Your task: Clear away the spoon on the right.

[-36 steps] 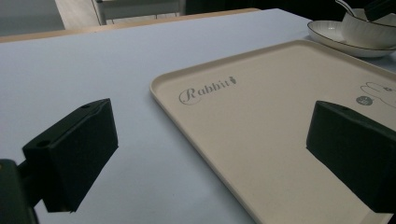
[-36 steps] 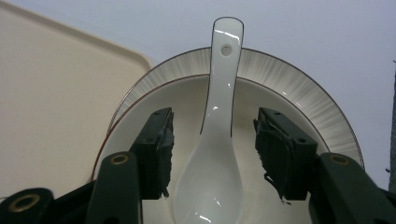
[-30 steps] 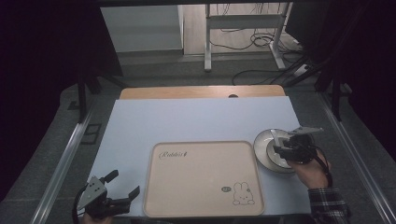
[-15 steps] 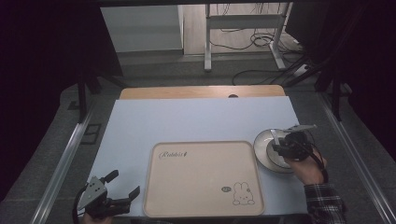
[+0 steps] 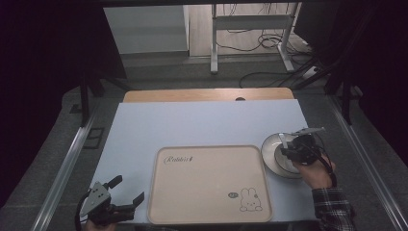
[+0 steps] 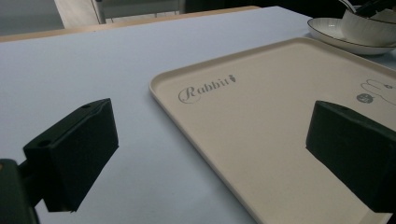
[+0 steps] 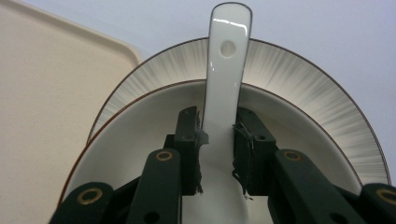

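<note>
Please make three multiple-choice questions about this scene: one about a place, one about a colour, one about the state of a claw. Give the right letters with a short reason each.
1. Where does the plate stand?
A. on the tray
B. on the table, right of the tray
C. on the floor

2. What colour is the spoon?
A. white
B. red
C. black

3. What is the state of the left claw?
A. shut on the tray
B. shut on a cup
C. open, holding nothing

Answers:
1 B: the high view shows the plate on the blue table beside the tray's right edge.
2 A: the right gripper view shows a glossy white spoon between the right claw's jaws, over a bowl.
3 C: the left gripper view shows its jaws wide apart.
</note>
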Tool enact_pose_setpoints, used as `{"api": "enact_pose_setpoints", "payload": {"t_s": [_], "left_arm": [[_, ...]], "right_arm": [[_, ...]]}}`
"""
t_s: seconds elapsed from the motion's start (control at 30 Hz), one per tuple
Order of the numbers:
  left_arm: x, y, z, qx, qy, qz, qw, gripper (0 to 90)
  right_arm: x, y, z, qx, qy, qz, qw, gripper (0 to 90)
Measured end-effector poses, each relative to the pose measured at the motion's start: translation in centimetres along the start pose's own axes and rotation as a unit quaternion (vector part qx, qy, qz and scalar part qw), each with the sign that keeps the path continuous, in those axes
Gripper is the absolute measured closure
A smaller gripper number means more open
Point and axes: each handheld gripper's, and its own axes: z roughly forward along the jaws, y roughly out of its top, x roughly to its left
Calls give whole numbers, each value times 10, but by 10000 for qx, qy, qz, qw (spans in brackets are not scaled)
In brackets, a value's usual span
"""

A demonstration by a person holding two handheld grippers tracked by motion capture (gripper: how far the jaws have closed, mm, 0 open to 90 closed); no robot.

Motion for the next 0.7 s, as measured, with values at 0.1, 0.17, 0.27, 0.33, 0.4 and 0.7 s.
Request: {"api": "enact_pose_setpoints", "payload": {"t_s": [0.1, 0.17, 0.27, 0.33, 0.4, 0.7], "left_arm": [[0, 0, 0, 3, -2, 4, 10000, 21], [0, 0, 0, 4, -2, 4, 10000, 21], [0, 0, 0, -1, 0, -1, 10000, 21], [0, 0, 0, 3, 0, 0, 10000, 22], [0, 0, 0, 5, -1, 4, 10000, 22], [0, 0, 0, 0, 4, -1, 10000, 22]], "right_arm": [[1, 1, -1, 1, -12, -15, 10000, 743], [1, 1, -3, -7, -18, -29, 10000, 756], [1, 2, -5, -48, -20, -71, 10000, 795], [0, 2, -7, -57, -5, -78, 10000, 810], [0, 2, -8, -55, 2, -90, 9999, 839], [0, 2, -13, -91, 133, -106, 9998, 867]]}}
